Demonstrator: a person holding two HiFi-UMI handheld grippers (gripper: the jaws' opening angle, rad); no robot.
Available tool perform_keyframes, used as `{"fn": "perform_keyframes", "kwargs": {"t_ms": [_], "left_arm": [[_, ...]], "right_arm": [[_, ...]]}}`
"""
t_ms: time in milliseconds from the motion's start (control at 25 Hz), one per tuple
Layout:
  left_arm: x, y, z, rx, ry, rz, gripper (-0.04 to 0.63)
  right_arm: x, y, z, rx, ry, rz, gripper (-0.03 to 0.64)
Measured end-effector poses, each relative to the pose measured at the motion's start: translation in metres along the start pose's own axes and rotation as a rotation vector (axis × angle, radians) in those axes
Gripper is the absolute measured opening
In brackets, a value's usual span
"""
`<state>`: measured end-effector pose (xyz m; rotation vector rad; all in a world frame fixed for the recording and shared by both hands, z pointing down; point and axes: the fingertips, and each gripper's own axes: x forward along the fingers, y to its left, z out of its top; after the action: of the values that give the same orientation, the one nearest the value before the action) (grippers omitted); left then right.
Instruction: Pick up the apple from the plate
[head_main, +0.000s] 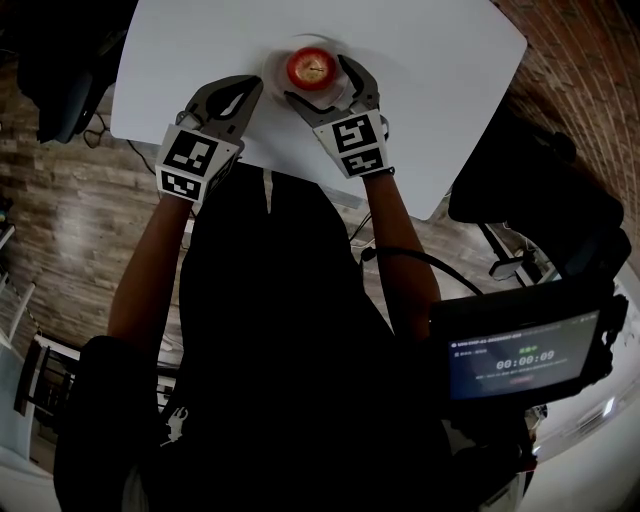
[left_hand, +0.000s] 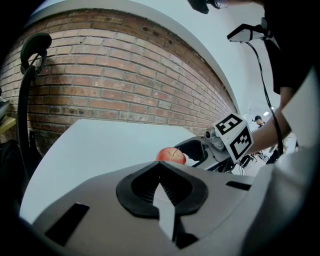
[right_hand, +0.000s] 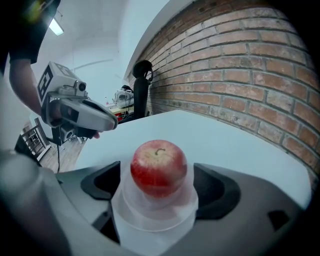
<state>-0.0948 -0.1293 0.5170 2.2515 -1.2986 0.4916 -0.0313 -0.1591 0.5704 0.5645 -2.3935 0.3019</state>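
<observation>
**open claw astride the apple, ready to close**

top centre of the head view: red apple (head_main: 312, 67), stem up, on a small white plate (head_main: 272, 70), itself on a white table (head_main: 440, 50). right gripper (head_main: 318, 85) spread wide, one jaw on each side of the fruit, pads apart from the skin as far as can be seen. same reading in the right gripper view: apple centred between the two dark pads, plate low in the frame beneath it. left gripper (head_main: 250, 88) closed on nothing, tips together, just left of the plate and clear of the fruit.

step in hand, by judgement: closing on the apple, with the lift still to come.

for a clean grip:
- keep the pads level with the widest part of the apple and above the plate's rim, to catch fruit rather than plate.
- hold the claw centred, for both pads to land together; with one pad landing first, likely a nudge, and a round apple rolling off so small a plate.
- close slowly and squeeze only enough to hold; smooth, firm skin, probably prone both to slipping and to bruising.
- lift straight up without dragging, to leave the plate where it stands.
- keep the left gripper still and out of the path.
</observation>
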Motion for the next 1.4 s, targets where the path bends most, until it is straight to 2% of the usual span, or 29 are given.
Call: {"fn": "perform_keyframes", "kwargs": {"t_ms": [800, 920, 1040, 1400], "left_arm": [[-0.014, 0.007, -0.005, -0.004, 0.004, 0.032, 0.006], [-0.017, 0.007, -0.005, -0.004, 0.001, 0.032, 0.006], [-0.020, 0.007, -0.006, -0.001, 0.000, 0.033, 0.006], [-0.026, 0.003, 0.004, 0.025, -0.019, 0.028, 0.006]], "right_arm": [[0.017, -0.005, 0.001, -0.036, 0.021, -0.012, 0.433], [0.017, -0.006, 0.001, -0.048, 0.024, -0.031, 0.399], [0.017, -0.005, 0.002, -0.055, 0.024, -0.040, 0.399], [0.001, -0.005, 0.014, -0.028, -0.021, -0.067, 0.397]]}}
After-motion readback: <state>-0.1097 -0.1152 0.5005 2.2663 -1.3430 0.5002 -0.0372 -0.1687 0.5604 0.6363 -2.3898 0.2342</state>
